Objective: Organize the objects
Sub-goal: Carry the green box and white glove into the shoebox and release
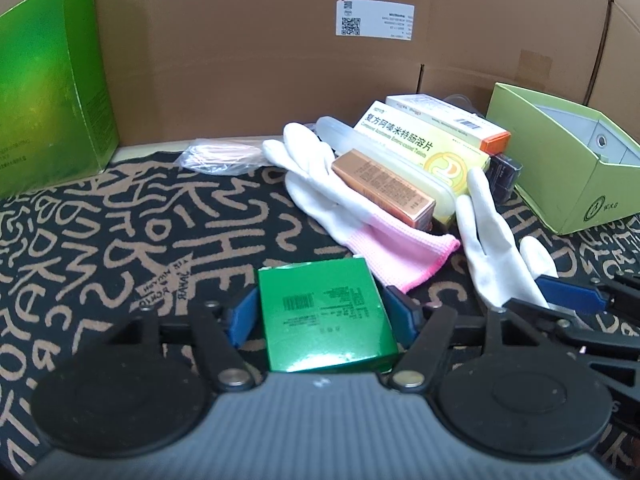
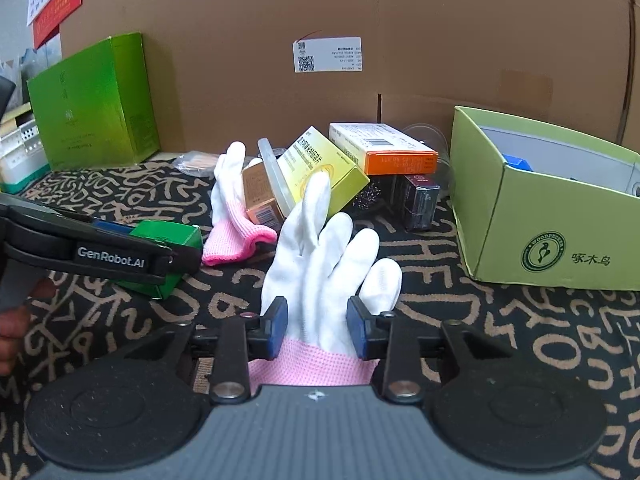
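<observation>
My left gripper (image 1: 322, 312) is shut on a small dark-green box (image 1: 324, 316), held just above the patterned mat; it also shows in the right wrist view (image 2: 168, 240). My right gripper (image 2: 317, 326) straddles a white glove with a pink cuff (image 2: 324, 272) lying on the mat; its blue pads sit beside the palm with small gaps. That glove also shows in the left wrist view (image 1: 488, 240). A second white glove (image 1: 332, 200) lies under a copper box (image 1: 384, 188), beside a yellow medicine box (image 1: 428, 148) and an orange-ended box (image 1: 452, 124).
An open light-green bin (image 2: 540, 232) stands at the right. A tall green box (image 1: 48, 92) stands at the back left. A cardboard wall (image 1: 260, 60) closes the back. A clear plastic bag (image 1: 216, 156) and a small black box (image 2: 418, 200) lie near the pile.
</observation>
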